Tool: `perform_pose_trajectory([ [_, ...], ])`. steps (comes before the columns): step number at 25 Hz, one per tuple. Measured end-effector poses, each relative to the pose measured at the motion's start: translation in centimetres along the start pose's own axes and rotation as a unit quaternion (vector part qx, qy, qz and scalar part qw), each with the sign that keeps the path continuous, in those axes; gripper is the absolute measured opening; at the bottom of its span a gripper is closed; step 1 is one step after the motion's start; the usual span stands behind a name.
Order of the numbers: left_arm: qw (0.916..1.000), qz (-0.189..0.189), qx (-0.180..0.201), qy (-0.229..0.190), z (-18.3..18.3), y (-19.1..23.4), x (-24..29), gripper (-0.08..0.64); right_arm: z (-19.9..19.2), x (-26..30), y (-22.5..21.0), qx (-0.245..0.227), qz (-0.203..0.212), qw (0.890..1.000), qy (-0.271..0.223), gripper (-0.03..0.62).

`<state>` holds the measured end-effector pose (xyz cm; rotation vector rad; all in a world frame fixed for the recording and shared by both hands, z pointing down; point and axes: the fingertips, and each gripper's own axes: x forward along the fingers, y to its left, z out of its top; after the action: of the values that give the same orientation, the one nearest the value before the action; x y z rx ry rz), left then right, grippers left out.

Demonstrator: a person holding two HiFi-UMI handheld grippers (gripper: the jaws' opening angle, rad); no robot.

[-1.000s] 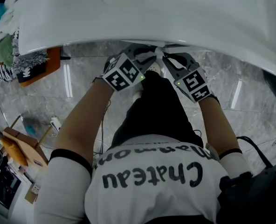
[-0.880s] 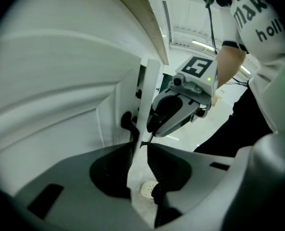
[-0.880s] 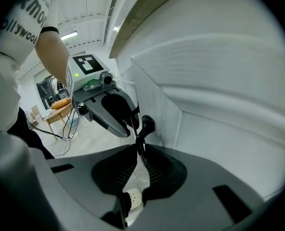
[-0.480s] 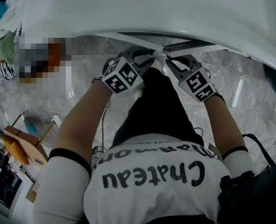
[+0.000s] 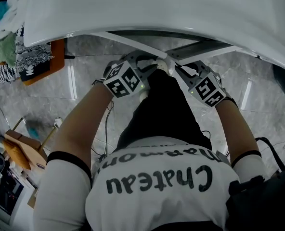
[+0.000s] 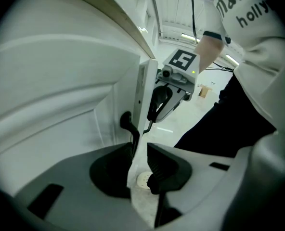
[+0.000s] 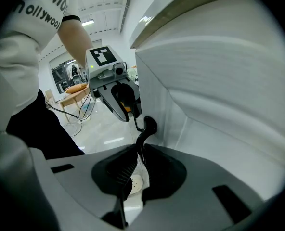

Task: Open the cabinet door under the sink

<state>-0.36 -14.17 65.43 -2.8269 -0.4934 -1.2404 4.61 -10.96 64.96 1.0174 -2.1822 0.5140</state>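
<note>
Step in hand: drawing both doors outward. The left door [image 5: 128, 40] and right door [image 5: 205, 46] stand ajar in a V beneath the sink [image 5: 181, 8]. The left gripper [image 6: 140, 148] is nearly closed round the left handle [image 6: 126, 124]. The right gripper [image 7: 138, 150] pinches the right handle [image 7: 147, 126]. Next move, as judged: swing each door wider while keeping grip. The floor [image 5: 84, 85] is grey and marbled, with a clothes heap [image 5: 17, 47] at left.

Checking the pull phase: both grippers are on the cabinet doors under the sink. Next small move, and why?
Probably swing each door outward to its own side. The left gripper and right gripper each pinch a door edge, and the left door and right door stand only slightly ajar.
</note>
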Motion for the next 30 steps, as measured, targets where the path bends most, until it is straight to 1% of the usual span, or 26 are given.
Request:
perform_pose_trajectory([
  [4,0.9998,-0.015,-0.012,-0.001,-0.3,-0.5,-0.3,0.077,-0.5,-0.6,0.6,-0.011,0.011,1.000,0.005,0.040],
  [9,0.9997,-0.020,0.015,0.007,-1.0,-1.4,-0.8,0.077,-1.1,-1.0,1.5,-0.021,0.019,0.999,0.019,0.040],
  [12,0.9994,-0.023,0.021,0.011,-1.7,-1.9,-1.0,0.077,-1.6,-1.0,2.0,-0.024,0.021,0.999,0.028,0.040],
  [17,0.9996,-0.017,0.019,0.013,-2.0,-2.1,-1.3,0.078,-1.9,-1.4,2.3,-0.029,0.025,0.998,0.042,0.040],
  [22,0.9991,-0.019,0.027,0.027,-2.0,-2.6,-1.5,0.080,-2.7,-2.4,2.8,-0.032,0.028,0.998,0.051,0.040],
  [30,0.9989,-0.016,0.017,0.040,-2.8,-3.7,-2.0,0.080,-4.5,-3.7,4.2,-0.037,0.038,0.995,0.081,0.040],
])
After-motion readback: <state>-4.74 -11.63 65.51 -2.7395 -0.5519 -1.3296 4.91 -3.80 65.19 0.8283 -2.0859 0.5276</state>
